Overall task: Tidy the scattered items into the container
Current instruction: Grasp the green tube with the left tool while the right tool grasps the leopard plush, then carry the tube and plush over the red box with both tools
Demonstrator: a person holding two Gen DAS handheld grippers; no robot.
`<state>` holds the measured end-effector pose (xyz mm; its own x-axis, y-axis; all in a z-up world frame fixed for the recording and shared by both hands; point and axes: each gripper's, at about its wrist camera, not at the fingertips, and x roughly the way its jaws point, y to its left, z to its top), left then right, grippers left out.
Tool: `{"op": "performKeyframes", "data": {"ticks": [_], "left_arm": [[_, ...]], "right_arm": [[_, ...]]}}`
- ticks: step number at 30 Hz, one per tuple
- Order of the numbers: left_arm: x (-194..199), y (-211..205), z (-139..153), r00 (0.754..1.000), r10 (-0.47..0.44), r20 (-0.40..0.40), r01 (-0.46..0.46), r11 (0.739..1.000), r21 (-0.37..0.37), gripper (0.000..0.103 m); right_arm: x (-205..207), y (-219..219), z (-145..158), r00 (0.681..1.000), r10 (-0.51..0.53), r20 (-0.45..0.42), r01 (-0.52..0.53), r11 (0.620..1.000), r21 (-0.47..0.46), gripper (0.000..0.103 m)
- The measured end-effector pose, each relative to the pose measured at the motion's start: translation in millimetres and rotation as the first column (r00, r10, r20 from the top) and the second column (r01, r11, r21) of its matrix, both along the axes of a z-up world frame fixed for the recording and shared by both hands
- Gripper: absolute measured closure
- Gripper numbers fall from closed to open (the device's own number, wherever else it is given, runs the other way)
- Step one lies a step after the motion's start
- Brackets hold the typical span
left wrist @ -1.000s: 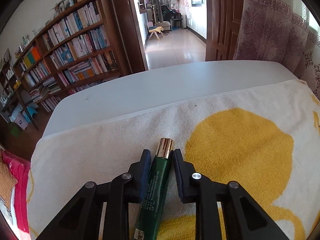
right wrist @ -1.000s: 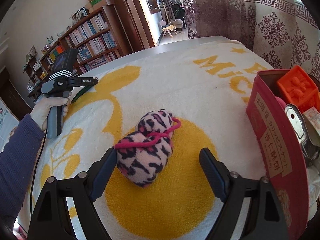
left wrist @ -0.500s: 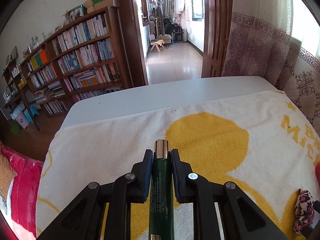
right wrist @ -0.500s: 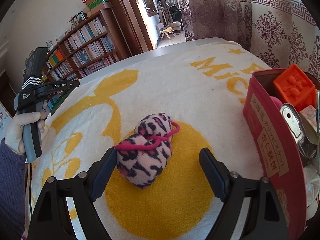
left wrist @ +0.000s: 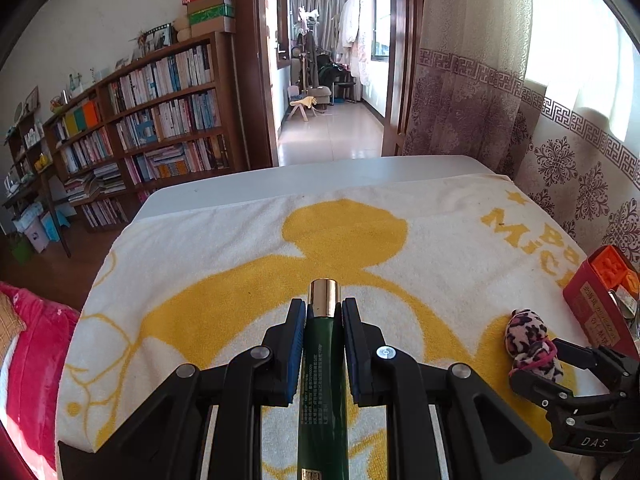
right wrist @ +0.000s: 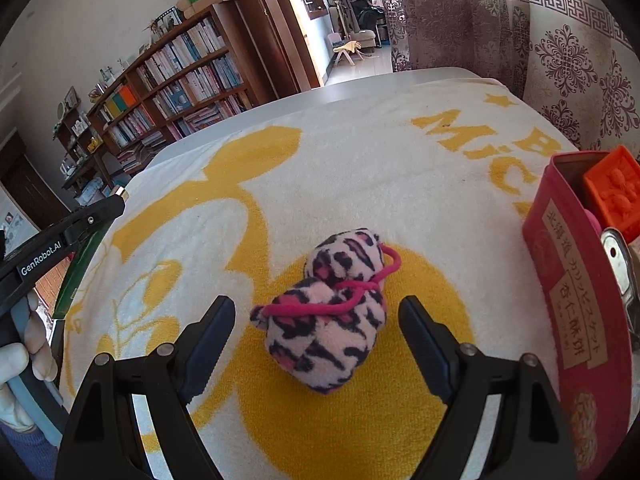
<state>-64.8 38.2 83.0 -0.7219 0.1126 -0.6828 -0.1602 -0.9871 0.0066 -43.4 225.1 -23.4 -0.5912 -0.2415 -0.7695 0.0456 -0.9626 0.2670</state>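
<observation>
My left gripper (left wrist: 323, 312) is shut on a dark green tube with a gold cap (left wrist: 324, 364), held above the yellow-and-white towel (left wrist: 248, 248). In the right wrist view that gripper (right wrist: 116, 200) and the tube (right wrist: 78, 272) show at the left edge, gripped by a gloved hand (right wrist: 24, 364). My right gripper (right wrist: 316, 312) stands open around a pink leopard-print plush bundle tied with a pink band (right wrist: 328, 308), its pads apart from it. The red tin (right wrist: 568, 304) stands at the right and holds an orange block (right wrist: 614, 192) and a metal item (right wrist: 618, 256).
The towel covers a white table (left wrist: 320, 176) whose far edge is bare. A curtain (left wrist: 480, 80) hangs at the right, a bookshelf (left wrist: 152, 128) stands at the left beyond the table, and a red cushion (left wrist: 32, 360) lies at the lower left.
My left gripper has carried the green tube up and to the right across the towel, bringing the plush and the red tin into its view. The right gripper has stayed put around the plush.
</observation>
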Motion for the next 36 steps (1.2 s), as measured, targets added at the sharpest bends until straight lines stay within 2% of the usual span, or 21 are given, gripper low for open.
{"op": "performKeyframes", "data": {"ticks": [3, 5, 6, 8, 11, 19, 26, 36], "left_arm": [[14, 4, 2, 1.000, 0.001, -0.009, -0.001, 1.000, 0.026, 0.083], [22, 7, 1, 1.000, 0.000, -0.012, 0.000, 0.999, 0.040, 0.083], [25, 8, -1, 1.000, 0.001, -0.011, 0.000, 0.999, 0.047, 0.083], [31, 9, -2, 1.000, 0.004, -0.011, -0.004, 0.998, 0.063, 0.083], [38, 12, -6, 1.000, 0.012, -0.011, -0.012, 0.998, 0.064, 0.083], [51, 14, -13, 1.000, 0.011, -0.003, -0.011, 0.998, 0.057, 0.083], [61, 22, -11, 1.000, -0.007, -0.005, 0.007, 0.999, 0.053, 0.083], [77, 74, -3, 0.993, -0.119, -0.007, 0.119, 0.992, 0.033, 0.083]], "right_arm": [[-1, -6, -5, 1.000, -0.004, -0.001, 0.005, 0.998, 0.061, 0.021], [-1, -7, -5, 1.000, -0.012, 0.003, 0.012, 0.996, 0.092, 0.028], [-1, -6, -5, 1.000, -0.019, 0.003, 0.019, 0.995, 0.099, 0.031], [0, -3, -5, 0.999, -0.036, 0.000, 0.036, 0.994, 0.101, 0.042], [3, 2, -4, 0.999, -0.050, -0.003, 0.050, 0.994, 0.096, 0.050], [29, 0, 6, 0.998, -0.052, -0.040, 0.056, 0.991, 0.125, 0.052], [60, 8, 30, 0.994, -0.048, -0.102, 0.060, 0.992, 0.111, 0.052], [111, 52, 71, 0.966, -0.116, -0.233, 0.141, 0.986, 0.093, 0.052]]}}
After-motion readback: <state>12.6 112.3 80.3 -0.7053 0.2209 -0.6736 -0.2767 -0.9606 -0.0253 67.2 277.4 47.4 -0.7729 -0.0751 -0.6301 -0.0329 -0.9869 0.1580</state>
